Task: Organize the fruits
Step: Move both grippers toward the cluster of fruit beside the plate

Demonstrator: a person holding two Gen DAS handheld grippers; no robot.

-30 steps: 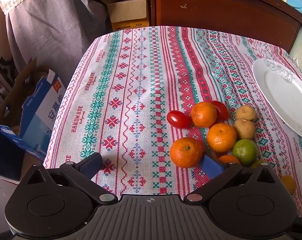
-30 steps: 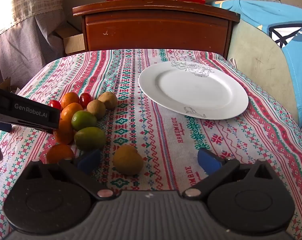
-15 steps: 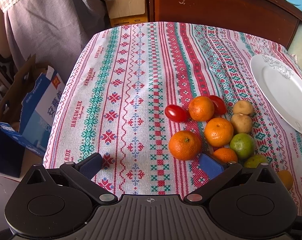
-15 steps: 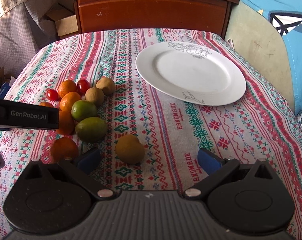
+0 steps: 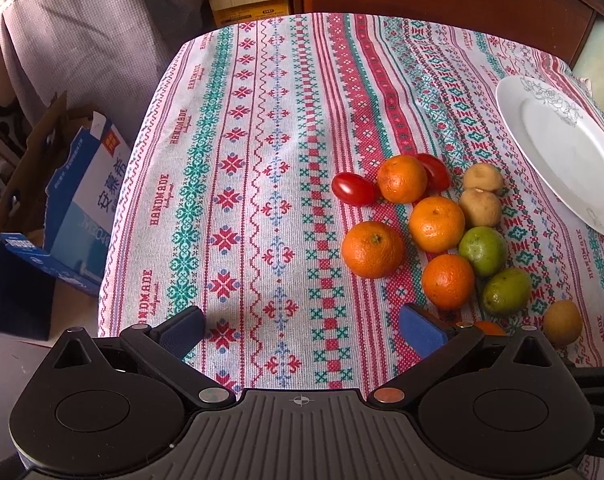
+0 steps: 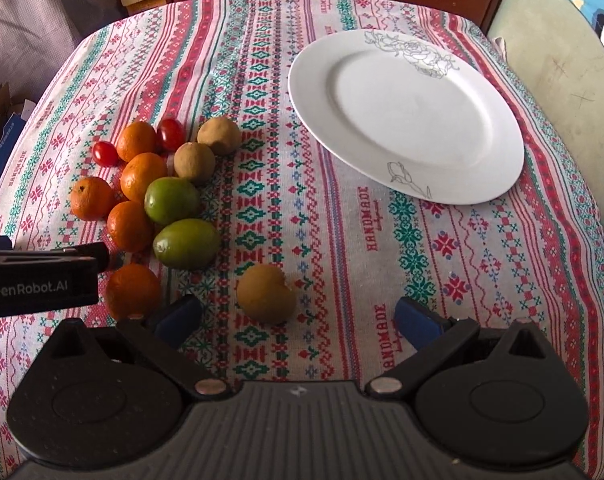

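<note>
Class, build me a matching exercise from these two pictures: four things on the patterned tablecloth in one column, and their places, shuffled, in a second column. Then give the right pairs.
Things
1. white round plate with a line-drawn flower
2. lone brown round fruit
3. small red cherry tomato
4. open right gripper

Places
A. at the far left edge of the fruit cluster
B. far right part of the cloth, with nothing on it
C. at the near edge, fingers wide apart
D. apart from the cluster, just ahead of the right gripper

Pairs: 1-B, 2-D, 3-A, 4-C

Fruit on a bright striped cloth (image 5: 261, 160).
The left hand-held gripper (image 5: 302, 326) hangs wide open over the cloth, with oranges (image 5: 372, 249), tomatoes (image 5: 353, 189) and a white plate (image 5: 574, 172) to its right.
</note>
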